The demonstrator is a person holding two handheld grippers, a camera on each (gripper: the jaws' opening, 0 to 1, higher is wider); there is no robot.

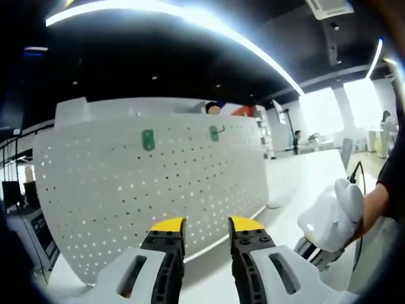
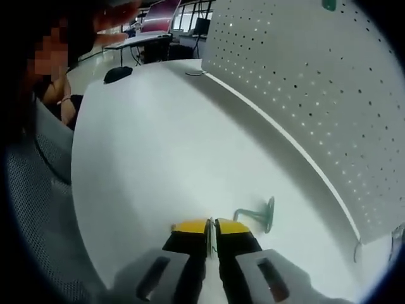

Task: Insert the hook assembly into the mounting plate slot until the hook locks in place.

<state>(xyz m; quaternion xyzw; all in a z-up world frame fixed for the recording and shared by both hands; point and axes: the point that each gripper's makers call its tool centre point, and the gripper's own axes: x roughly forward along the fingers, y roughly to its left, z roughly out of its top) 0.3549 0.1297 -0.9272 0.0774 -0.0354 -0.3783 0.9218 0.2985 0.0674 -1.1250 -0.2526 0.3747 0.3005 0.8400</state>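
A: Why is the green hook assembly (image 2: 258,217) lying on the tabletop (image 2: 158,158)?

B: It waits for pickup. The right hand-held gripper (image 2: 211,229) is closed just beside it, seemingly holding nothing. The left hand-held gripper (image 1: 207,227) gapes empty toward the pegboard (image 1: 152,190), which carries two green pieces (image 1: 148,140).

Your left gripper view catches a long curved ceiling light strip (image 1: 190,19) and bright windows (image 1: 354,101), both blown out with glare. The white perforated pegboard panel (image 2: 316,95) bows from fisheye distortion. Both views look soft, evenly lit, shadows faint.
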